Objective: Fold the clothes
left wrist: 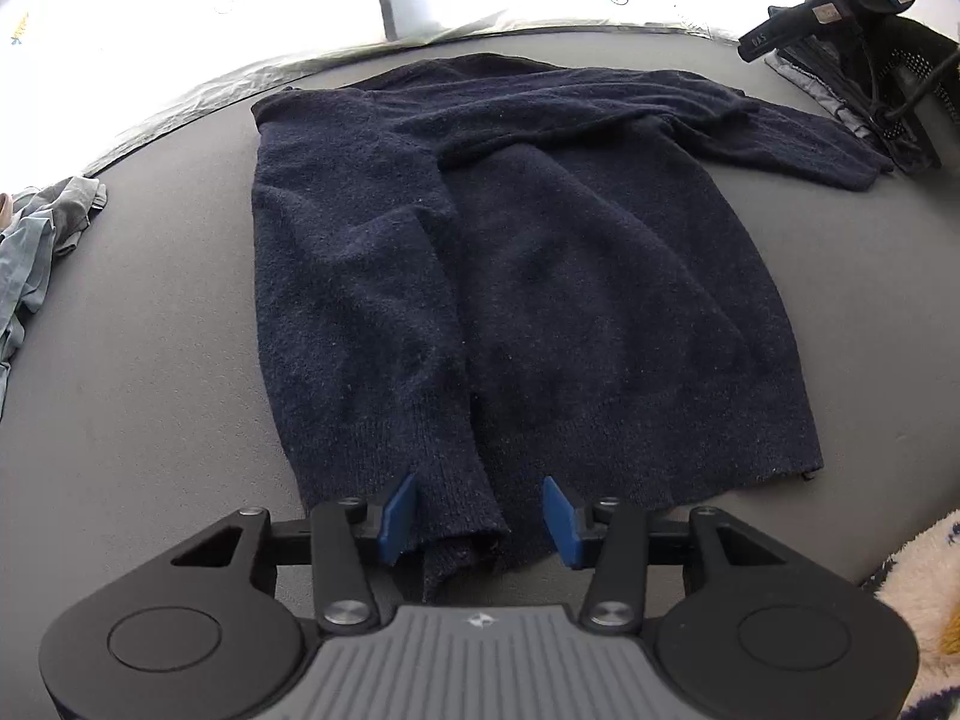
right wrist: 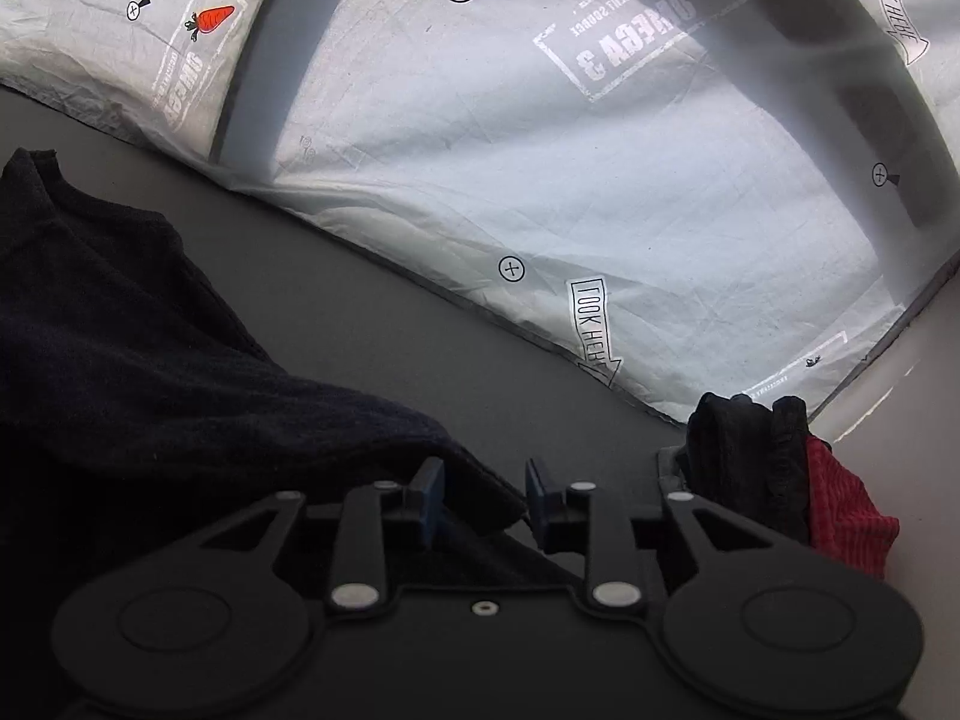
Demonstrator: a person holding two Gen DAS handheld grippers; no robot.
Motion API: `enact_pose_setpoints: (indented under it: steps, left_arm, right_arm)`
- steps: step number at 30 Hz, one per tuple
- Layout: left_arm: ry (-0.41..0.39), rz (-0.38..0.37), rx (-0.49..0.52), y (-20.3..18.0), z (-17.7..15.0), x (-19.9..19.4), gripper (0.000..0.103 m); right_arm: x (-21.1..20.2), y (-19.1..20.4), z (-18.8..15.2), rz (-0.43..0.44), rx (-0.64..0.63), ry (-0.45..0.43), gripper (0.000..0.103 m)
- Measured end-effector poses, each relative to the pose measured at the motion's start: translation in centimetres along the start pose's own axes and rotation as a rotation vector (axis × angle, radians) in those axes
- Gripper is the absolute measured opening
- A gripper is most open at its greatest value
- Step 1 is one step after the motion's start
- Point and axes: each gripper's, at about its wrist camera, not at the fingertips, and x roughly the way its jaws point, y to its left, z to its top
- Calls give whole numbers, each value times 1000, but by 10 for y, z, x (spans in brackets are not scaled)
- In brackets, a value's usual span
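Lying flat across the centre of the left wrist frame, the dark navy knitted sweater [left wrist: 510, 252] spreads over the smooth grey tabletop [left wrist: 150, 390], one sleeve folded down its left side, the other trailing toward the upper right. The left gripper [left wrist: 483, 519] stands open, blue pads apart, the ribbed sleeve cuff [left wrist: 459, 534] lying loose between them, not pinched. In the right wrist frame, the right gripper [right wrist: 485, 501] is open too, an edge of the sweater beneath its left pad. That fuzzy wool looks soft, floppy and fairly light; it should drape and sag, so grab the thicker ribbed hem or cuff. A crumpled black-and-red garment [right wrist: 798, 480] waits at lower right.
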Motion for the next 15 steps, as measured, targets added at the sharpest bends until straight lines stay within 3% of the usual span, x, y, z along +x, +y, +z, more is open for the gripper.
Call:
enact_pose_setpoints:
  steps: [3,5,9,12,15]
  left_arm:
    - [-54,-37,-150,26,-4,-12,60]
    - [-63,-24,-246,43,-9,-13,61]
    - [-7,44,-399,77,-20,-4,69]
    - [32,62,-456,97,-29,1,73]
    - [53,59,-471,110,-36,5,74]
  right_arm:
    - [-19,17,-49,116,117,66,43]
    - [-34,34,-70,204,195,94,43]
    - [-73,83,-100,436,344,122,43]
    - [-99,125,-101,623,428,155,42]
    - [-128,167,-97,805,411,163,40]
